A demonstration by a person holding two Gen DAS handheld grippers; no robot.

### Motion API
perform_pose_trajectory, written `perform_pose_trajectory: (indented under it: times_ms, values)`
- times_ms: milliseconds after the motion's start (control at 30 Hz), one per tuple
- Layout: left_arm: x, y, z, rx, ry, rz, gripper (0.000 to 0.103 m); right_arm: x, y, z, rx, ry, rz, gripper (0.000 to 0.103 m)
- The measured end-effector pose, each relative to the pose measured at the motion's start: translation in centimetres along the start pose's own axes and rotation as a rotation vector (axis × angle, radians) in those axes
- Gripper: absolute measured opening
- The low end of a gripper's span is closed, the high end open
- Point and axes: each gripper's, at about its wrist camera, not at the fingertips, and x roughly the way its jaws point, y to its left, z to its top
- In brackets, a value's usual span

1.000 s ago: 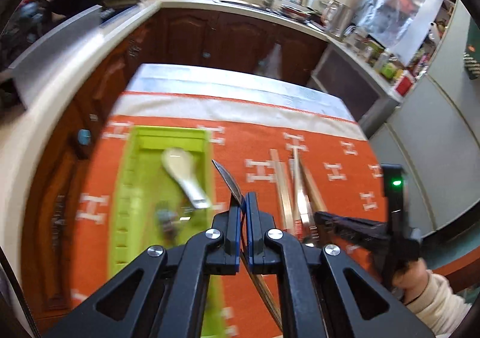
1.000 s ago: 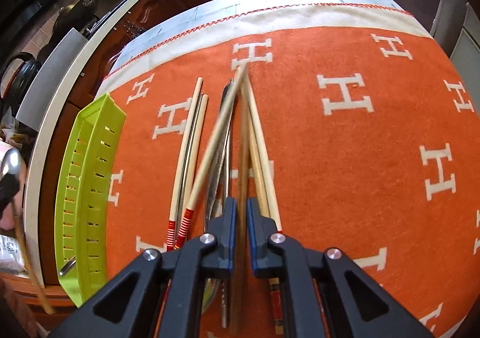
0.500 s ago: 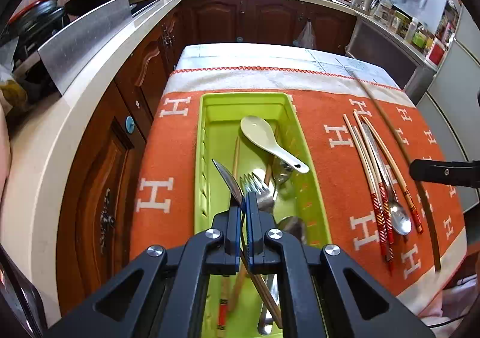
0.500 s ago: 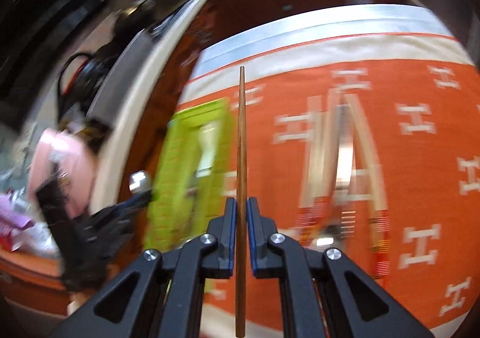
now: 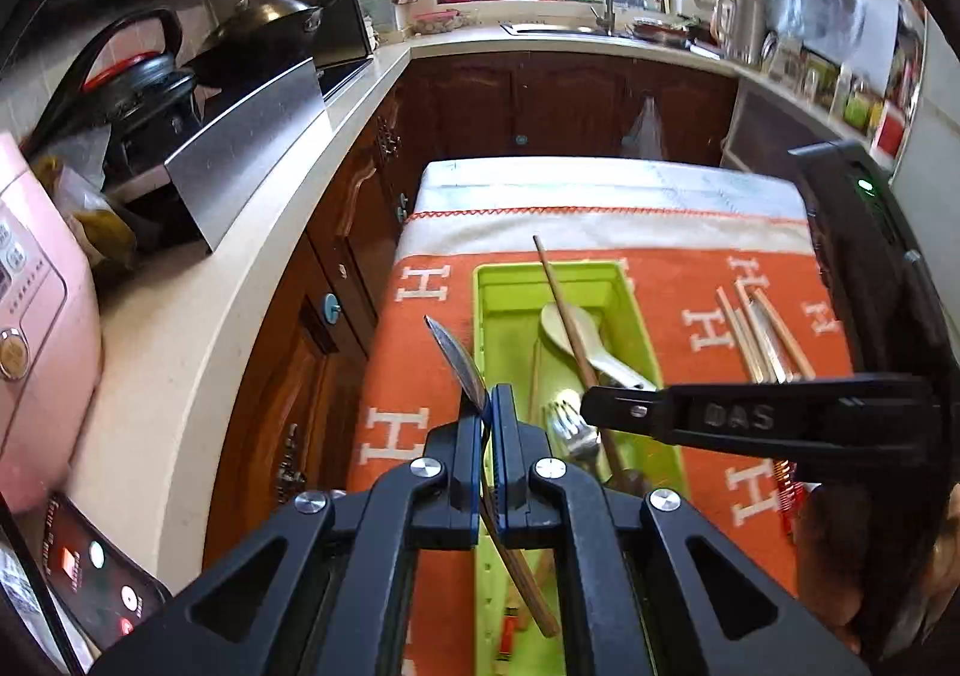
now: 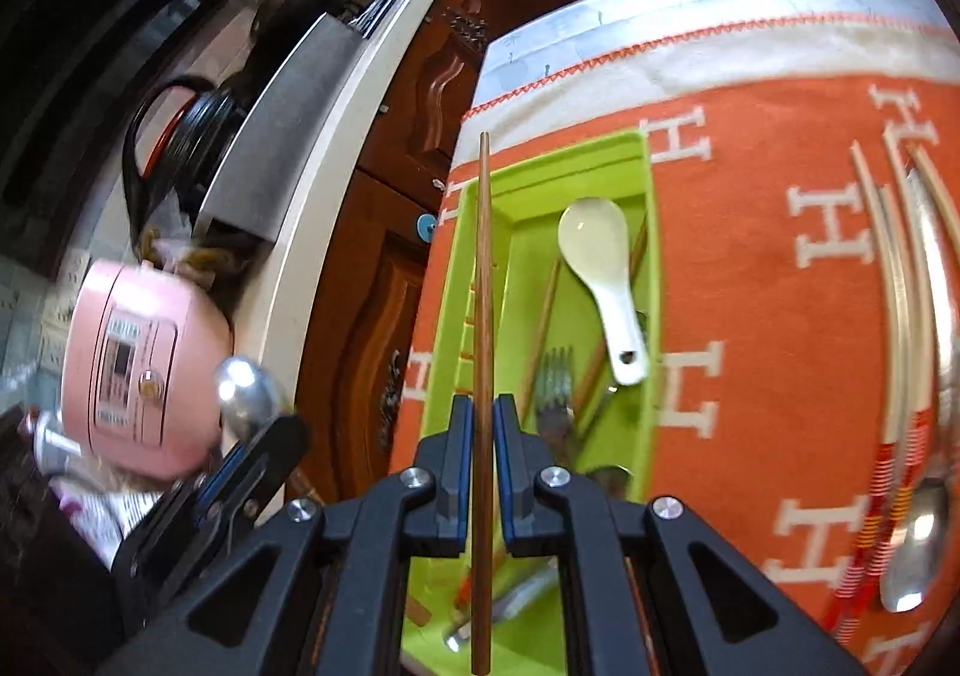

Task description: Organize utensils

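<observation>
While clamped in the right gripper [image 6: 483, 430], dark wooden chopstick [image 6: 482, 280] pointing to 12 o'clock, long axis nearly parallel to the green tray [image 6: 456, 268], hanging over its left wall. Tray below, already holding white spoon [image 6: 603, 262] and fork [image 6: 555, 376]. At 8 o'clock, left gripper [image 5: 489, 406], jaws pinched on a wooden-handled metal spoon [image 5: 459, 361]. More chopsticks [image 6: 894, 280] on the orange cloth [image 6: 750, 268] at 3 o'clock.

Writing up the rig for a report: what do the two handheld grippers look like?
Both grippers, left and right, are matte black plastic with blue-lined fingers and silver pivot screws. Side on, the right one shows embossed lettering and a small green light on its body.
</observation>
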Motion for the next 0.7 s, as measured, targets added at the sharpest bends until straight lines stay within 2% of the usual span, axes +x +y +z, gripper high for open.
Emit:
perform_pose_trajectory:
  times_ms: [67,133,233,333,400,567,700]
  values:
    - [0.7,-0.5,-0.4,0.032,0.016,0.017,0.001,0.9,-0.6,-0.3,0.085,-0.014,0.05,0.007]
    - [1.2,-0.7,-0.6,0.049,0.027,0.02,0.001,1.7,-0.5,-0.5,0.107,-0.031,0.046,0.008]
    - [2.4,0.1,-1.0,0.014,0.069,-0.065,0.002,3.1,0.0,-1.2,0.059,0.034,0.023,0.008]
    - [3.7,0.5,-1.6,-0.017,0.091,-0.079,0.002,3.4,-0.4,-1.3,0.053,0.08,-0.023,0.006]
    - [4.5,0.8,-2.1,-0.037,0.114,-0.086,0.002,3.6,0.1,-1.3,-0.023,0.126,-0.039,0.006]
    - [5.8,1.0,-2.6,-0.075,0.146,-0.173,0.004,3.7,1.0,-2.3,-0.151,0.177,-0.185,0.007]
    - [7.0,1.0,-3.1,-0.111,0.186,-0.212,0.006,3.4,1.2,-2.8,-0.22,0.201,-0.222,0.007]
